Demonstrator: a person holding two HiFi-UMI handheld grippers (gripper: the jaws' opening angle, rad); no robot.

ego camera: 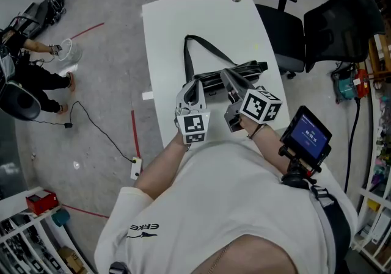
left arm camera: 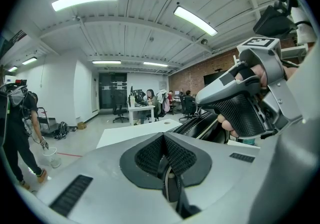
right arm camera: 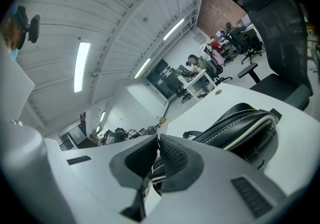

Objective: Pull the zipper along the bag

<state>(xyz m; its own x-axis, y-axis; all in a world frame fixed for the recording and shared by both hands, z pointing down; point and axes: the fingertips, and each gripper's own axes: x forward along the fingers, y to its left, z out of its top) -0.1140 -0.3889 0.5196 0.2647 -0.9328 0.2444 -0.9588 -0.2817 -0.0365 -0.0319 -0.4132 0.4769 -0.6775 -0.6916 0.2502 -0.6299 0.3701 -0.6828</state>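
Nearest in the head view, at bottom centre, the person's white-shirted torso (ego camera: 232, 205) hides the near edge of the white table (ego camera: 177, 22). A small dark screen on a mount (ego camera: 309, 135) sits at lower right.

Just above, the left gripper (ego camera: 194, 82) and right gripper (ego camera: 225, 73) both reach the near side of the black bag with pale piping (ego camera: 239, 72). It lies at mid-frame on the table, its strap (ego camera: 186, 53) looping toward the top.

Only the gripper views show the jaws. In the left gripper view they are clenched, pads meeting, with a dark loop and a pale piece pinched low between them. From the head view this is the bag's left end, but which part cannot be made out. This view alone shows the right gripper from the side at upper right, a hand's fingers (left arm camera: 226, 126) wrapped under it.

In the right gripper view the jaws are also clamped, on a black piece with white stripes at the bag's near edge. Whether it is the zipper pull is unclear, since the jaws cover the spot. The bag's body fills the centre right, partly cut off by the gripper housing.

Farther off, black office chairs (ego camera: 287, 28) stand at upper right. A person in dark clothes (ego camera: 27, 77) bends over a clear bucket (ego camera: 69, 53) at upper left.
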